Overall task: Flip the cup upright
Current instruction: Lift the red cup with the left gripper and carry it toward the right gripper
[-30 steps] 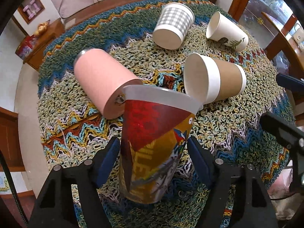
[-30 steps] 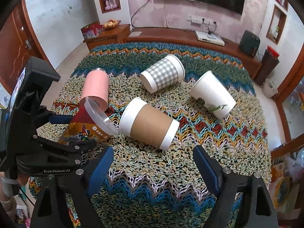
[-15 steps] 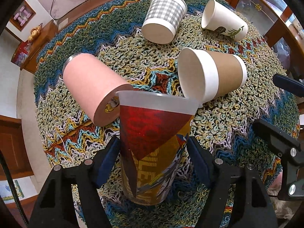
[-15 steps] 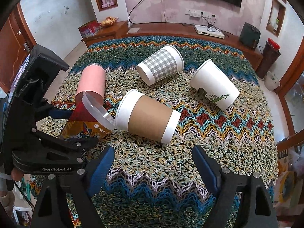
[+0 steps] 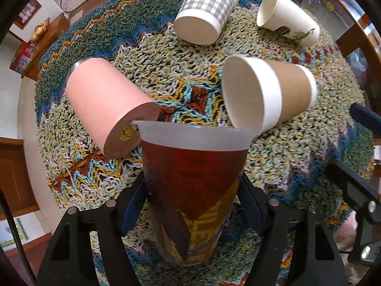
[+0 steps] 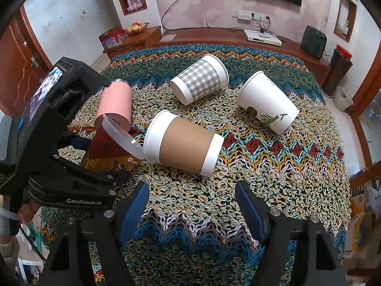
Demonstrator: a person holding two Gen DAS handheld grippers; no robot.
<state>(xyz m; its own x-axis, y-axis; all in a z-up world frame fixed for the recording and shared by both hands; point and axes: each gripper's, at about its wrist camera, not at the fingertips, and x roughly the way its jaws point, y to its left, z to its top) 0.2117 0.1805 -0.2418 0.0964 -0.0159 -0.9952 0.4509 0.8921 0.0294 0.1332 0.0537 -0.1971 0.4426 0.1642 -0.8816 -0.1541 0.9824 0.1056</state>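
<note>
Printed cup (image 5: 193, 197) clamped tilted in left tool (image 5: 193, 205), rim beside pink cup (image 5: 107, 102), right tool (image 6: 191, 205) spread wide

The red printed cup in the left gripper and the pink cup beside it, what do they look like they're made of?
Red printed cup: probably plastic; its frosted rim band is translucent, with a glossy printed wrap below. Pink cup: likely a metal tumbler with a matte pink coat; a bare silvery rim shows at its far end, though that is not certain. The left gripper is clamped on the printed cup.
</note>
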